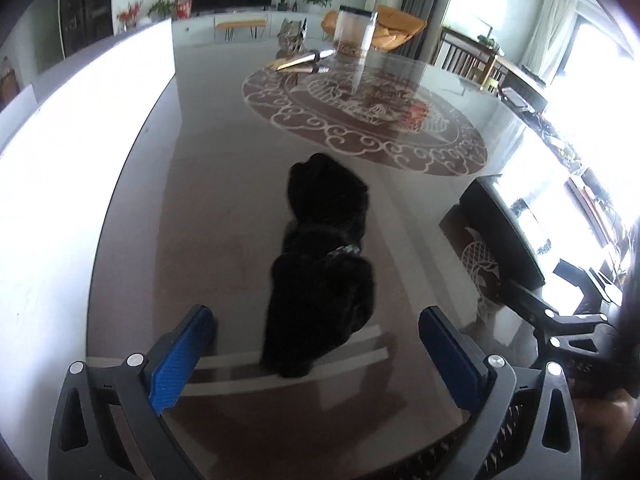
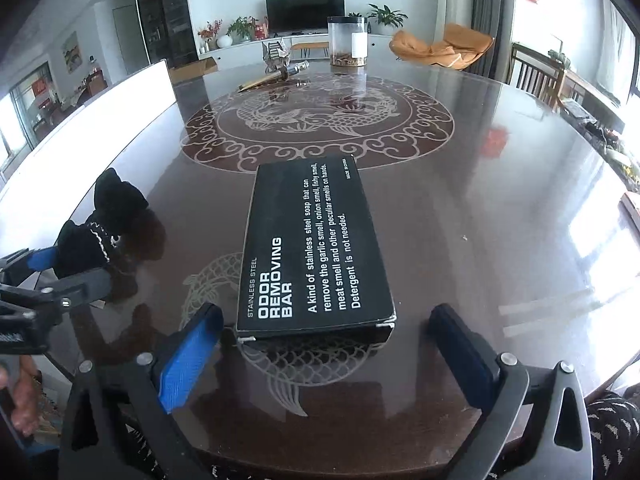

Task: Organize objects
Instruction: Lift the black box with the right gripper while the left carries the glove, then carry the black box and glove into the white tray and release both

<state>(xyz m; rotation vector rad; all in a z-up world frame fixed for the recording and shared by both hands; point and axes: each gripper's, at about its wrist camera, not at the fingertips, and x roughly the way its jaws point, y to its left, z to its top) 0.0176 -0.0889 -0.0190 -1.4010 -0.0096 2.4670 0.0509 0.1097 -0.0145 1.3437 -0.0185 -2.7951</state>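
My left claw (image 1: 316, 360) is wide open and holds nothing. Right in front of it, between the two blue pads, a black fuzzy soft toy (image 1: 324, 264) lies on the shiny table (image 1: 200, 200). It looks like a little plush animal with a thin patterned band around its neck. I think it is very light and squishy, so it will not break. The fur may slide a bit, so I think the best place to pinch is the fat body at the near end, not the thin neck.

My right claw (image 2: 326, 344) is wide open too, with nothing in it. A flat black box (image 2: 316, 248) lies just in front of it, with its short end facing me. White words on top say "ODOR REMOVING BAR". The box looks stiff, with hard edges. A steel bar may be inside, so it may be a bit heavy. I think I should squeeze its two long sides near the close end. The table is smooth, so the box may slip if I push it.
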